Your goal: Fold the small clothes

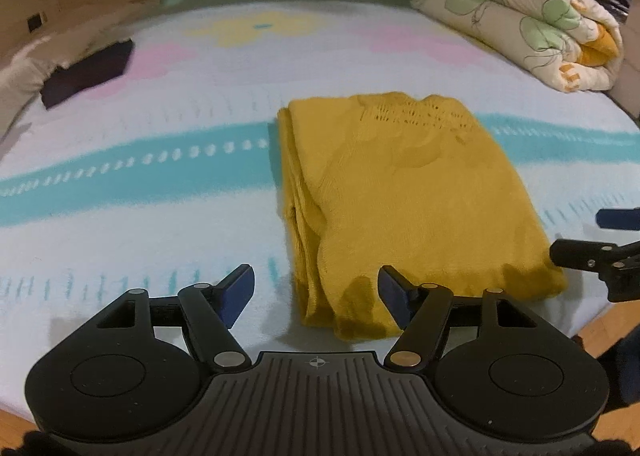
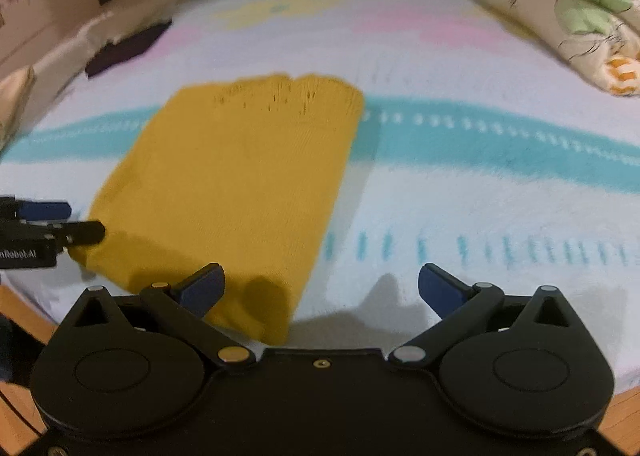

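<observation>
Blue pads on your left gripper [image 1: 316, 296] are standing apart with nothing pinched, straddling the near left corner of the yellow garment [image 1: 408, 196]; one pad is hovering over the cloth, the other over the bedsheet [image 1: 140, 224]. Your right gripper [image 2: 322, 290] is spread wide and empty too, its left pad sitting above the garment's near right corner and its right pad over bare sheet.

Yellow cloth is lying folded into a narrow rectangle near the bed's front edge, layered edges showing along its left side. It looks like you are setting up the next fold, probably bringing the near end up to the far end. To do that well, you are wanting both grippers level with each other, each catching every layer at its corner, so the stack is lifting as one.

Farther off, a dark folded piece [image 1: 88, 72] is lying at the left, and a flowered quilt [image 1: 532, 28] is bundled at the far right.
</observation>
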A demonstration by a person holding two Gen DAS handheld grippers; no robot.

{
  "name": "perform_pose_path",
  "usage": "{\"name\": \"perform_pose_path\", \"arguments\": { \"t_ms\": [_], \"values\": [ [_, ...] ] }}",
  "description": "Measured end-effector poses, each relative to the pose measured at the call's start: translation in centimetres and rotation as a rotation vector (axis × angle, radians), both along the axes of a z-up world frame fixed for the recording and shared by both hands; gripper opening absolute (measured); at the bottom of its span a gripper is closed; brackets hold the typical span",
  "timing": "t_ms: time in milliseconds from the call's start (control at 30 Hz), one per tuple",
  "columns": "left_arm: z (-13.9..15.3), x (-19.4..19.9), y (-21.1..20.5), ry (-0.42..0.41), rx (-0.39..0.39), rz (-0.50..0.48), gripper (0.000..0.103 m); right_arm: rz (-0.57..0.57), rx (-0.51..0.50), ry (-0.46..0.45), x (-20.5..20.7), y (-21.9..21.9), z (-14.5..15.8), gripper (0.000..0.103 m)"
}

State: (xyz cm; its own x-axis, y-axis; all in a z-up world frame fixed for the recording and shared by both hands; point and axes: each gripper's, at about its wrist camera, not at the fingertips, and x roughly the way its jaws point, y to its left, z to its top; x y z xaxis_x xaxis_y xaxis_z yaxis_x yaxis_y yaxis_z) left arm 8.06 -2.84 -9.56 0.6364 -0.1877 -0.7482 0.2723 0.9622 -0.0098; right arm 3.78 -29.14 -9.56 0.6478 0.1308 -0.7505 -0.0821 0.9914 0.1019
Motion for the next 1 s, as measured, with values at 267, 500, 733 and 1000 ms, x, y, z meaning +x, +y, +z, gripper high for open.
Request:
{"name": "perform_pose_path", "arguments": {
  "t_ms": [267,500,733,1000],
  "values": [
    [0.8,-1.9,-0.5,-0.038,-0.027,0.046,0.069,-0.047,0.069,-0.115,-2.5,0.6,1.4,0.103],
    [1.1,-4.3,-0.4,-0.054,-0.046,0.073,0.069,-0.073,0.105,-0.132,-4.4,1.3,1.7,0.103],
    [0.7,-6.3,-0.9,-0.046,-0.064,0.106,0.069,-0.083,0.124,-0.128,-5.9,1.9,1.7,0.103],
    [1.0,-6.9,-2.0,-0.074,-0.043,0.094,0.068,-0.079,0.122,-0.128,-6.3,2.6,1.7,0.103]
  ]
}}
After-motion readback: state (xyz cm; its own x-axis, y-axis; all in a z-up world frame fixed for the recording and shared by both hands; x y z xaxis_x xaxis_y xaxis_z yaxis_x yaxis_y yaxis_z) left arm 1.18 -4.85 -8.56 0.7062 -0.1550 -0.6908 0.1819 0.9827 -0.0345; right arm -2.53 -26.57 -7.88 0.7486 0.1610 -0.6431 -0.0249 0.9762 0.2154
